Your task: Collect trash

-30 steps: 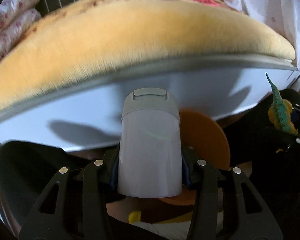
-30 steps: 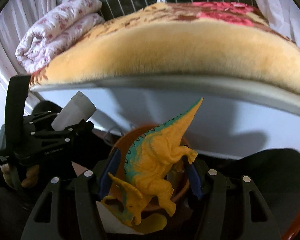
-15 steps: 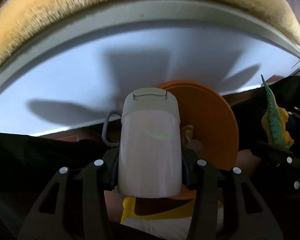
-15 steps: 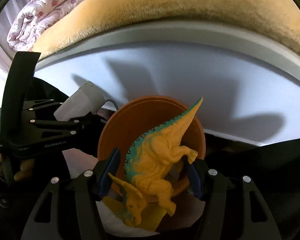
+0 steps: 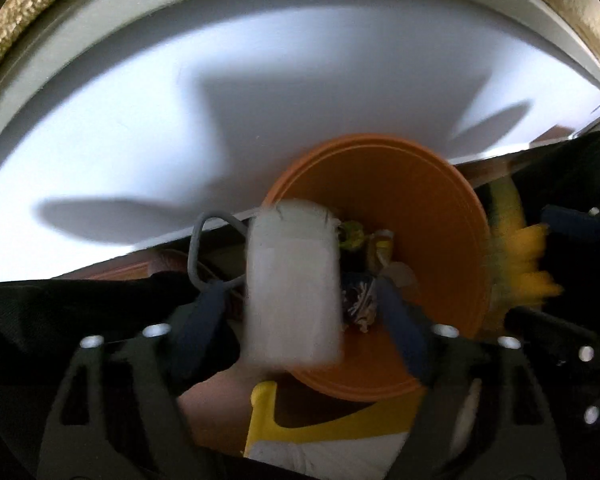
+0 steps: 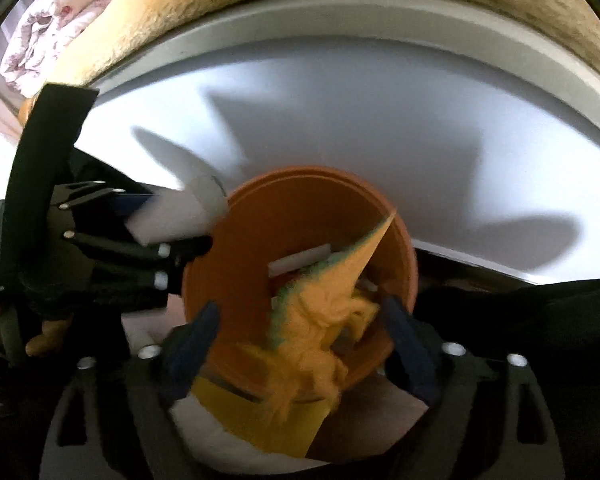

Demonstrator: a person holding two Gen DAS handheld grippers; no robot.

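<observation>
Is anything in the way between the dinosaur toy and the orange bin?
Nothing visible. The dinosaur hangs blurred right over the open mouth of the orange bin, loose between the opening fingers of the right gripper. Only trash already lies inside the bin.

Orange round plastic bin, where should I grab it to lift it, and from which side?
Grip the orange round plastic bin by its thin rim, coming straight down from above with one finger inside the wall and one outside. Its open mouth faces up, and it looks too wide to span. The near edge is probably best, since the far edge sits close to the white panel.
</observation>
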